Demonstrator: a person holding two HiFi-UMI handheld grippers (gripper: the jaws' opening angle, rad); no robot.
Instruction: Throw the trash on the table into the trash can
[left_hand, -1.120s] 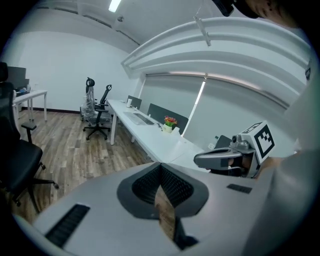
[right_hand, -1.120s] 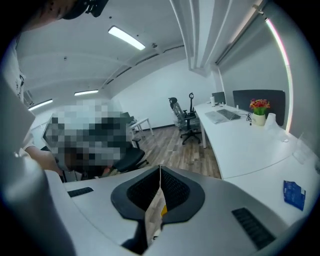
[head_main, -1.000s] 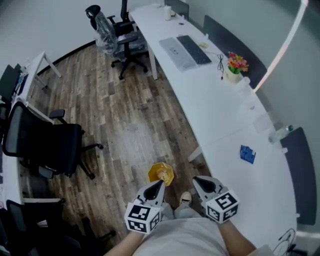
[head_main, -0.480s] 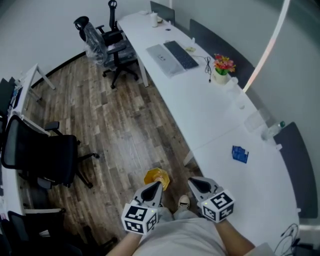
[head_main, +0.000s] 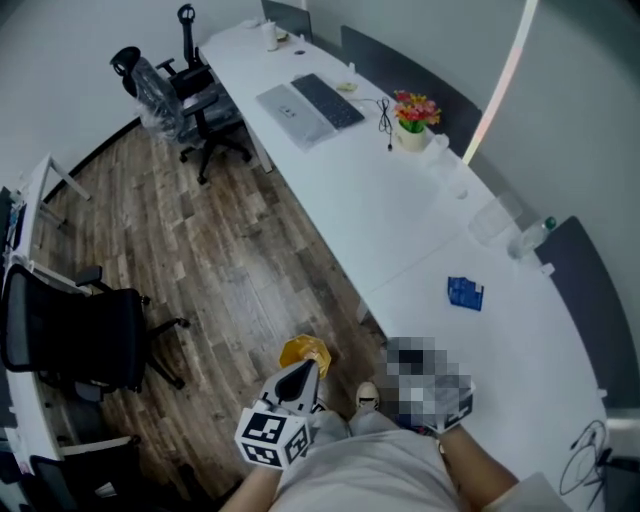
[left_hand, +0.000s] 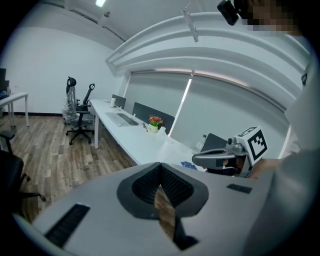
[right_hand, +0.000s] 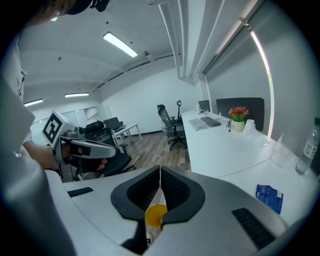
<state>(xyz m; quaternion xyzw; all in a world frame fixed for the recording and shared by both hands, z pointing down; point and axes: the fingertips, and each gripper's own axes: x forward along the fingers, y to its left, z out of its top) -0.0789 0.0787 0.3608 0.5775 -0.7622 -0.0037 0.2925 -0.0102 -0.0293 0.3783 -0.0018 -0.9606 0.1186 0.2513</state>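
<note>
White table (head_main: 400, 220) holds blue wrapper (head_main: 465, 293); left gripper (head_main: 304, 370) and right gripper (right_hand: 160, 172) closed.

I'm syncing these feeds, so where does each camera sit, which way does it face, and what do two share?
Head view: on the person's head, steeply down at desk, floor, yellow bin; left gripper, torso show.
Left gripper view: on that gripper, along the desk; its shut jaws, right gripper show.
Right gripper view: on that gripper, toward desk and chairs; its shut jaws, left gripper show.
Shared: both gripper views see the blue packet.
</note>
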